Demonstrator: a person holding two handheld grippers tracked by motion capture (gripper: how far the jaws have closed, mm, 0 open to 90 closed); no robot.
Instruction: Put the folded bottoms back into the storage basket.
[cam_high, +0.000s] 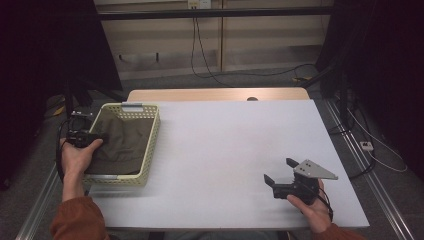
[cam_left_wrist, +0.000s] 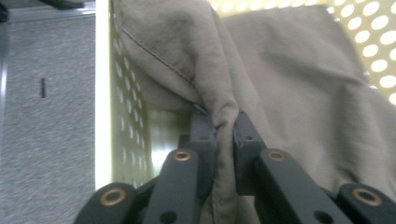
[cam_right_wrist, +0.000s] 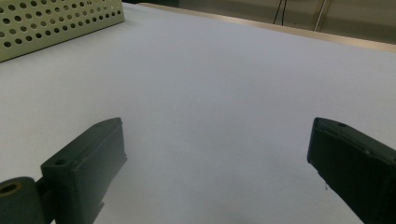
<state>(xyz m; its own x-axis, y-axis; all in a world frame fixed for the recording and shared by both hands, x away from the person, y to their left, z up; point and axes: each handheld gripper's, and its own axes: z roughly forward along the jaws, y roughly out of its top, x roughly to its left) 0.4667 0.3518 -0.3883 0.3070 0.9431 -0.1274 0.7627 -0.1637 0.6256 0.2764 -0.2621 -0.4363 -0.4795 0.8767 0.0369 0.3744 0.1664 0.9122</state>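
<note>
An olive-brown cloth (cam_high: 122, 142) lies bunched inside a pale yellow perforated basket (cam_high: 151, 142) at the table's left. My left gripper (cam_high: 96, 136) reaches over the basket's left rim and is shut on a fold of the cloth (cam_left_wrist: 224, 116); the fabric is pinched between the two black jaws, close to the basket wall (cam_left_wrist: 128, 126). My right gripper (cam_high: 280, 171) rests low over the white table (cam_high: 225, 145) at the front right, open, with nothing between its fingers (cam_right_wrist: 93, 154). A corner of the basket (cam_right_wrist: 56, 21) shows far off in the right gripper view.
The white table surface (cam_right_wrist: 215, 88) stretches bare between basket and right gripper. A wooden strip (cam_high: 215, 94) edges the far side. Dark stands and trailing cables (cam_high: 200, 55) sit on the floor beyond; metal rails (cam_high: 370, 165) flank the table.
</note>
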